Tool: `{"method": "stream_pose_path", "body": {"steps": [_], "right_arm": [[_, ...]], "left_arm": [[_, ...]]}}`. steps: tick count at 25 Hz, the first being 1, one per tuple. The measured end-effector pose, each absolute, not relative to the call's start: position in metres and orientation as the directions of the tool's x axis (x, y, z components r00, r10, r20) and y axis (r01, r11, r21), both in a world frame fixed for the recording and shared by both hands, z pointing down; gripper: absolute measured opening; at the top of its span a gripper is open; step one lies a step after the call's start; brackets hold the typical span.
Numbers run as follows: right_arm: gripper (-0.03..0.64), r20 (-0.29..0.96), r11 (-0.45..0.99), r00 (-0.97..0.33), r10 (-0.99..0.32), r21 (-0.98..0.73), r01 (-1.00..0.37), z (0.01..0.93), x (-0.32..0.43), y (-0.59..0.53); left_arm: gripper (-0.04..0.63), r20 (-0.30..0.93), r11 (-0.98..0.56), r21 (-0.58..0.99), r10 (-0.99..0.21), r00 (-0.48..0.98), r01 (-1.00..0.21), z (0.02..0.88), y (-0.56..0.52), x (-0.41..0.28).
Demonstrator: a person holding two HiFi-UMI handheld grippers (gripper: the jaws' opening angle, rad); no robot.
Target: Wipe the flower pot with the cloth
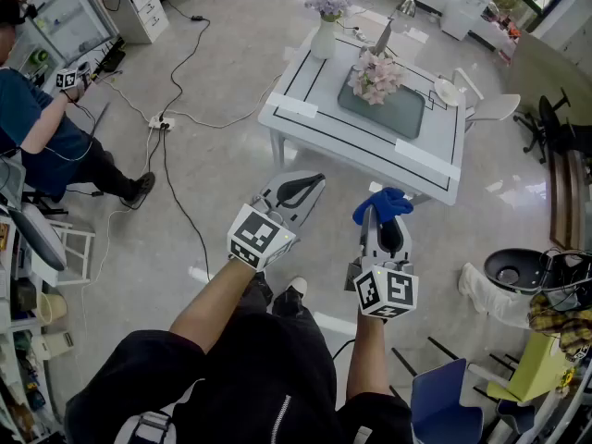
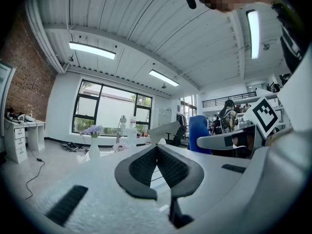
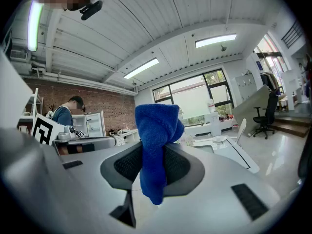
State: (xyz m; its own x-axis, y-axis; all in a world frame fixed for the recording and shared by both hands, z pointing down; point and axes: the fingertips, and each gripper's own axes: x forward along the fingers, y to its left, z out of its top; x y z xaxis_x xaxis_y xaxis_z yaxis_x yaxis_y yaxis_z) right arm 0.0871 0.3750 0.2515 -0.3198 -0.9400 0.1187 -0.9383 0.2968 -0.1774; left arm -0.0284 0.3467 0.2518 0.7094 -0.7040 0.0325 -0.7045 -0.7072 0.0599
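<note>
1. Blue and soft by the look of it: in the head view, found the cloth (image 1: 388, 202) bunched at the tips of the right gripper (image 1: 377, 218), clamped there and well apart from the table (image 1: 305, 111).
2. Located the flower pot (image 1: 374, 80) on a grey tray (image 1: 409, 115) on that table, with pink blooms hiding most of its body. Noted a white vase (image 1: 323, 38) near the table's far corner. Judged the pot rigid, probably breakable and light enough to tip. Advised steadying it at the rim or lower wall, never by the blooms. Took its long axis as vertical, with the opening upward.
3. Saw the left gripper (image 1: 314, 180) aimed toward the table and carrying nothing.
4. In the left gripper view, confirmed the jaws pressed together with nothing between them. Spotted the white vase (image 2: 93, 149) far off and upright. Could not pick out the pot.
5. In the right gripper view, confirmed the jaws closed around the cloth (image 3: 157, 145) at mid-fold. Read its long axis as crossing the pads, one end wadded above them and the other hanging below. Judged it limp, light and unlikely to slip. Rated the wad beyond the tips as the wiping face.
</note>
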Motion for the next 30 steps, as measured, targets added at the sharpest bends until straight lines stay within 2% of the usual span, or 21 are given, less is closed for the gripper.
{"method": "stream_pose_path", "body": {"steps": [19,30], "right_arm": [[0.109,0.087,0.382,-0.407,-0.909,-0.214,-0.899,0.253,0.112,0.365],[0.109,0.12,0.401,-0.424,-0.897,-0.178,-0.899,0.268,0.114,0.272]], "left_arm": [[0.006,0.042,-0.673,0.061,-0.736,0.675,-0.737,0.251,0.343,-0.005],[0.006,0.024,-0.683,0.088,-0.727,0.687,-0.725,0.271,0.236,0.007]]}}
